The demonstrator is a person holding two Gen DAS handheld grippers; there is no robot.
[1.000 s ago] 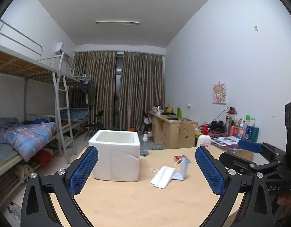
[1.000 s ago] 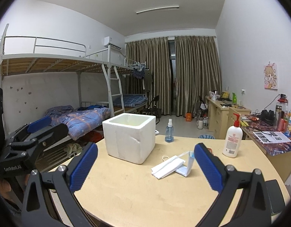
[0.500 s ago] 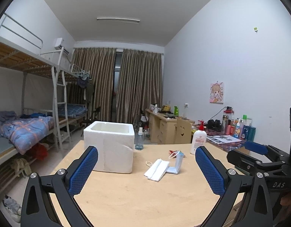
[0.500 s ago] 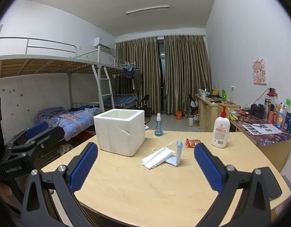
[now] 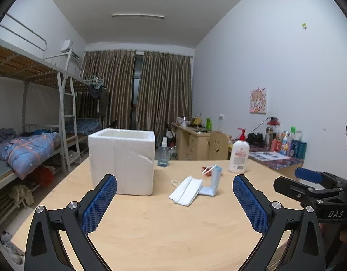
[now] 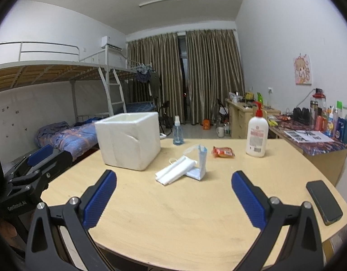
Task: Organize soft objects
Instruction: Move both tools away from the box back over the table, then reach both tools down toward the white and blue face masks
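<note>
A white foam box (image 5: 122, 161) (image 6: 129, 140), open at the top, stands on the round wooden table (image 5: 173, 225) (image 6: 196, 214). Right of it lie folded white face masks (image 5: 186, 190) (image 6: 175, 169), and a light blue mask (image 5: 213, 181) (image 6: 201, 162) stands bent upright beside them. My left gripper (image 5: 174, 199) is open above the near table, well short of the masks. My right gripper (image 6: 173, 197) is open too, nothing between its blue pads (image 6: 247, 197). Each gripper shows at the edge of the other's view.
A white pump bottle (image 6: 256, 133), a red snack packet (image 6: 223, 151) and a small blue spray bottle (image 6: 177, 133) stand behind the masks. A black phone (image 6: 323, 201) lies near the right table edge. A bunk bed (image 5: 26, 140) and cluttered desks (image 6: 313, 133) surround the table.
Both views have swung so the box and masks sit more to the centre and closer. Both grippers stayed open and nothing on the table moved.
</note>
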